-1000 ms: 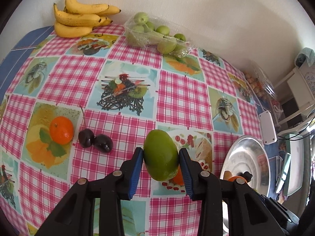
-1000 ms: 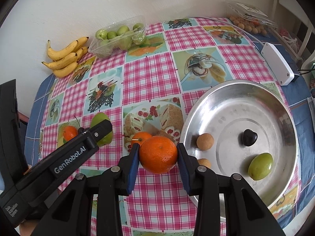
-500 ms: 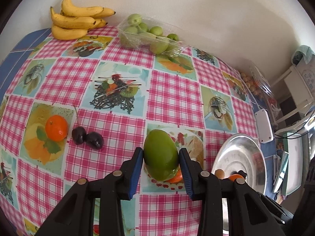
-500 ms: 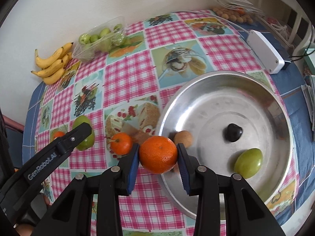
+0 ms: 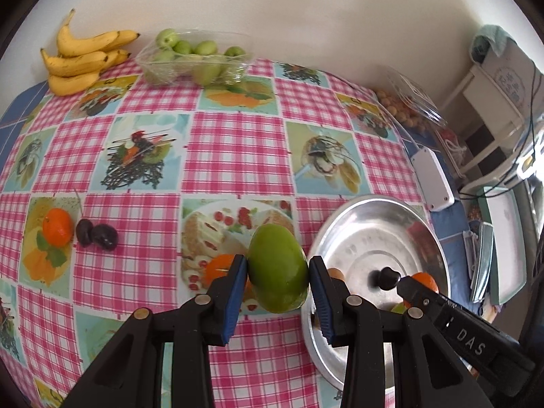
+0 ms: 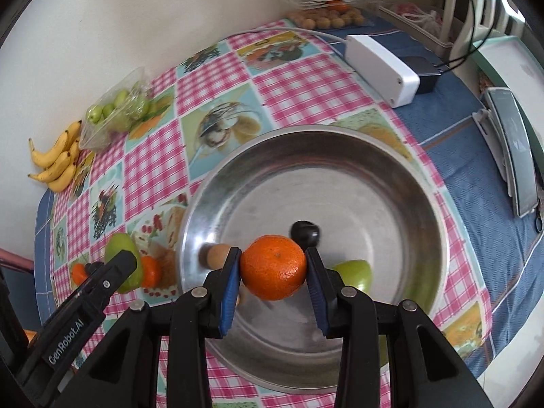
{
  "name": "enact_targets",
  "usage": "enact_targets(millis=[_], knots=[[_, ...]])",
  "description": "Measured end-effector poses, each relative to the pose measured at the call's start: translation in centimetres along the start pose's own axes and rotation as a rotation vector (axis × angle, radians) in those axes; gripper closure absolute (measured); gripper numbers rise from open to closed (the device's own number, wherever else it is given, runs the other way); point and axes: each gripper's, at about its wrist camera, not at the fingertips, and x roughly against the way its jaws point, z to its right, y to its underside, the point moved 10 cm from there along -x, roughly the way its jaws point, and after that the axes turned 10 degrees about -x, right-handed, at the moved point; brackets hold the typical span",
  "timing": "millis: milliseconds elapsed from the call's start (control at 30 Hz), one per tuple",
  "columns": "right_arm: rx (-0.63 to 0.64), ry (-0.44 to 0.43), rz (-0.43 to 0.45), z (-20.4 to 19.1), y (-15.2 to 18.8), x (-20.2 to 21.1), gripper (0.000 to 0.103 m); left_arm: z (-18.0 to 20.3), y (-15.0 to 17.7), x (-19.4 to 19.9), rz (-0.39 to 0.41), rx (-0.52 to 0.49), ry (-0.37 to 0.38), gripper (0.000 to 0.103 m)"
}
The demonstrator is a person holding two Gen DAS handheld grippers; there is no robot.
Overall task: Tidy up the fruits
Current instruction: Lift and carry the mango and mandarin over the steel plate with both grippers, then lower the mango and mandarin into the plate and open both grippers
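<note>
The left gripper [image 5: 277, 272] had its jaws clamped on a green mango [image 5: 277, 268], pressed on both sides and held above the desk [image 5: 217, 142] just beside the rim of the metal bowl [image 6: 401, 183]. The right gripper [image 6: 273, 268] gripped an orange [image 6: 273, 267] between its jaws, hanging over the inside of the bowl. In the bowl lay a dark plum [image 6: 306, 233], a small brown fruit [image 6: 217, 255] and a green fruit [image 6: 355, 272]. Well away from the bowl, another orange [image 5: 57, 226] and two dark plums [image 5: 97, 234] sat on the desk.
</note>
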Motion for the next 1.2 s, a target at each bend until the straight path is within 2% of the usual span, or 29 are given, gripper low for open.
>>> enact_targets(millis=[700, 900, 1200], knots=[[-0.126, 0.027, 0.044, 7.0, -2.5, 1.3, 0.064, 9.6, 1.8, -1.6, -0.032, -0.243, 0.001, 0.063], [-0.133, 0.024, 0.051, 7.4, -2.7, 1.3, 0.064, 11.0, 2.4, -2.1, -0.043, -0.294, -0.003, 0.063], [-0.127, 0.012, 0.036, 7.0, -2.2, 0.2, 0.064, 10.7, 3.3, -3.5, -0.076, -0.3, -0.026, 0.063]])
